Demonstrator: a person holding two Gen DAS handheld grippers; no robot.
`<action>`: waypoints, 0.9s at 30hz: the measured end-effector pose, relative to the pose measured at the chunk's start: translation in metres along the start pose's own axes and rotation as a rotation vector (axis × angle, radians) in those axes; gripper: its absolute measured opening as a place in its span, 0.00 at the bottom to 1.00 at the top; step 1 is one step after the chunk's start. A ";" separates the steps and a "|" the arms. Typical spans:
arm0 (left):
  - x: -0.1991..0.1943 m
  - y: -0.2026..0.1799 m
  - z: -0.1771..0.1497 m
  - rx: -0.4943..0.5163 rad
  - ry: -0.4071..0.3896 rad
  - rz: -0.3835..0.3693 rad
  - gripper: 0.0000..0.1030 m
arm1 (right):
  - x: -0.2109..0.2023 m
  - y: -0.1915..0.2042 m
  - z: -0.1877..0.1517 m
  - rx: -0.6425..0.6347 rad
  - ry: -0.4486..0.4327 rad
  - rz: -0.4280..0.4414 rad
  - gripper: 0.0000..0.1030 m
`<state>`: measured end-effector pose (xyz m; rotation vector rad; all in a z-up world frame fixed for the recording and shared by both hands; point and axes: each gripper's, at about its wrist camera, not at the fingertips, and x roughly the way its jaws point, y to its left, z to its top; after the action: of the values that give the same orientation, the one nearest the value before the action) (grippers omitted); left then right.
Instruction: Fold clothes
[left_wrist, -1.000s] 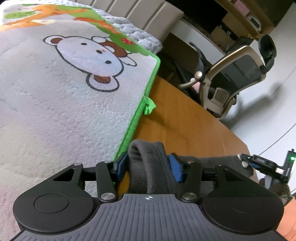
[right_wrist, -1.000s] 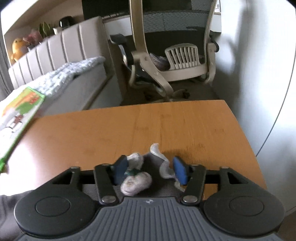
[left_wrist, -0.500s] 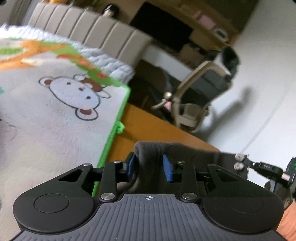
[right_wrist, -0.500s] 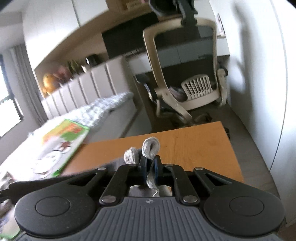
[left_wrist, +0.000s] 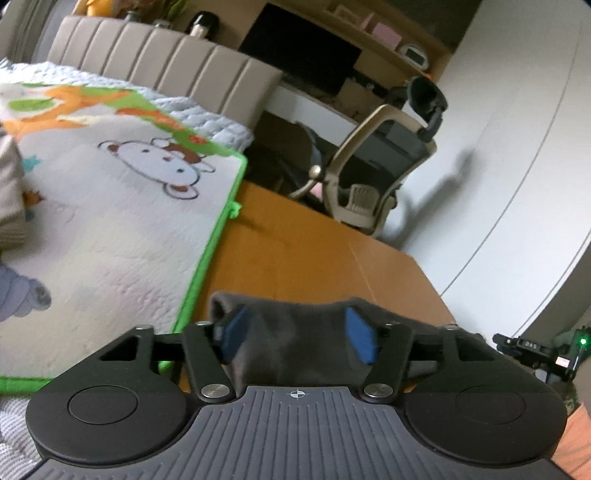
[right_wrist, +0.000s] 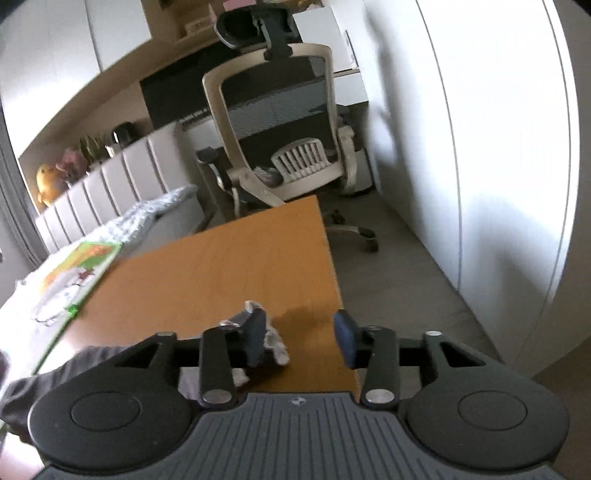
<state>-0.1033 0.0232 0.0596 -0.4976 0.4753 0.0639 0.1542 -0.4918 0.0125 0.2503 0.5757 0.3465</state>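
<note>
A dark grey garment (left_wrist: 295, 343) lies on the wooden table (left_wrist: 314, 251), bunched between the blue pads of my left gripper (left_wrist: 295, 336), whose jaws stand wide open around it. In the right wrist view my right gripper (right_wrist: 301, 332) is open over the table's right edge; a whitish drawstring end (right_wrist: 275, 341) of the garment hangs beside its left pad, and grey cloth (right_wrist: 92, 360) trails to the left.
A green-edged play mat (left_wrist: 110, 206) with a cartoon bear covers the left of the table. An office chair (right_wrist: 284, 147) stands beyond the far edge. A white wall (right_wrist: 480, 147) is on the right. The other gripper (left_wrist: 546, 354) shows at right.
Both grippers have opened: the left let go of the grey fold and the right released the drawstring. Both have lifted and pulled back, so more of the room shows.
</note>
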 end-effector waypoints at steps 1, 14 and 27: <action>0.003 -0.003 0.000 0.003 0.007 -0.002 0.76 | 0.002 0.003 -0.001 -0.003 0.005 0.013 0.48; 0.037 -0.013 -0.015 0.000 0.122 0.067 0.91 | 0.012 0.081 0.027 -0.207 -0.048 0.216 0.11; 0.048 -0.032 -0.018 0.066 0.163 0.035 0.89 | 0.031 0.021 -0.005 -0.147 0.079 -0.106 0.48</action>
<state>-0.0629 -0.0165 0.0382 -0.4316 0.6436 0.0413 0.1703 -0.4598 0.0005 0.0639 0.6360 0.2955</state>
